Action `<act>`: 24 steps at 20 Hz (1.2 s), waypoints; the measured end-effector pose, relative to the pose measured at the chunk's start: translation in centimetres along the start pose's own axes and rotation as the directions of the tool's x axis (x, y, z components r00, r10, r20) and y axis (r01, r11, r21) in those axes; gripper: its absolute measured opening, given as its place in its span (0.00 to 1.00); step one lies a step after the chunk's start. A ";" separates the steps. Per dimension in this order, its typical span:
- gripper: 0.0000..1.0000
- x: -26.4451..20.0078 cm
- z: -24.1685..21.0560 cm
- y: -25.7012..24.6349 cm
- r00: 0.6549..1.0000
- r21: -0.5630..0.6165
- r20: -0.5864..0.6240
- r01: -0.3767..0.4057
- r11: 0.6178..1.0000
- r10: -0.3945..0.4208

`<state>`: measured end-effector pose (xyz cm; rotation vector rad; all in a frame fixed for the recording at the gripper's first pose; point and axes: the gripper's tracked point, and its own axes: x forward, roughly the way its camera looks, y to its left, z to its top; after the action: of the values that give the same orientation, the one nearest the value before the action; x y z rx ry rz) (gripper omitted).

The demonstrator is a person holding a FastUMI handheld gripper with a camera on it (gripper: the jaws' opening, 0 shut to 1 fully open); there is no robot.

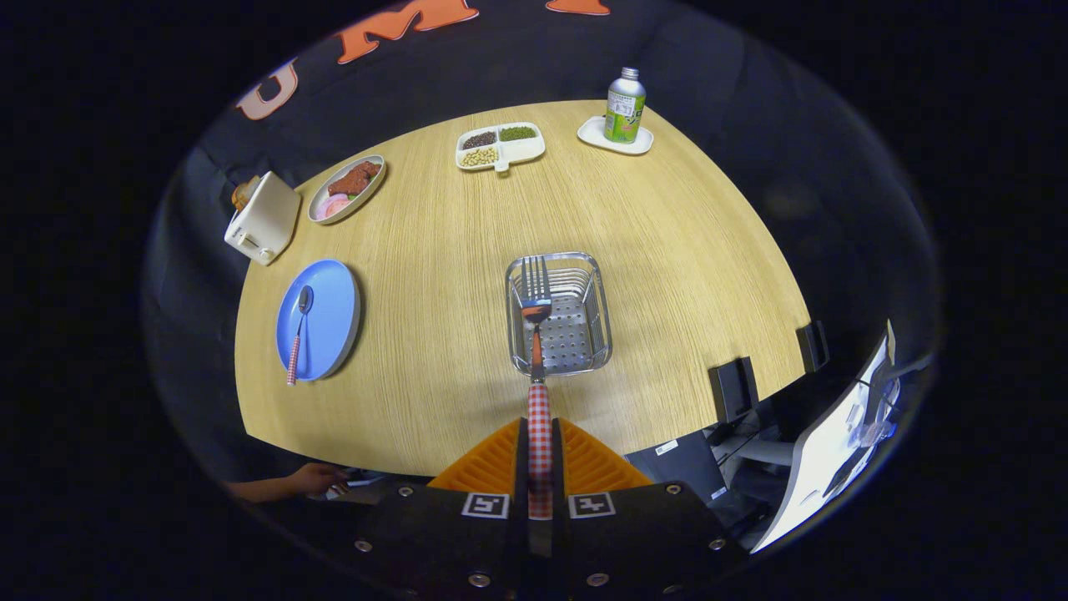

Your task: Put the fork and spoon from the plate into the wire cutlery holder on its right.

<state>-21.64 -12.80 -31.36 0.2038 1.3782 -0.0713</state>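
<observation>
Partly hidden, the fork [536, 351] has the end of its red-checked handle buried between the two orange fingers [492, 463], which pinch it from both sides with no gap showing. Its shaft runs straight out toward 12 o'clock from the gripper [540, 455], and its tines hang over the wire cutlery holder [557, 313] just ahead. Whether the tines touch the holder's perforated floor or hover above it is hard to say from this angle; they seem to sit within the rim's outline, near its 10 o'clock corner.

At about 9 o'clock from the holder, well apart, lies the blue plate [329, 321], with the spoon [299, 334] resting on it, bowl toward the far side.

Farther along the wooden table [667, 250], at 10 to 11 o'clock, stand a white toaster [263, 219] and an oval dish of food [346, 188]. At 12 o'clock sits a divided white tray [501, 146] of beans, and toward 1 o'clock a drink bottle [625, 106] stands on a small white saucer [615, 138].

Off the table's near edge, a hand [313, 480] shows at 8 o'clock from the fingers, its arm cut off by darkness. At 3 o'clock, dark clamps and a pale panel are too distorted to identify.
</observation>
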 end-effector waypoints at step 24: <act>0.39 -5.7 14.1 2.0 0.853 -0.091 0.521 0.032 0.995 0.020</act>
<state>-8.79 -13.84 -23.09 0.0873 0.8327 -0.0591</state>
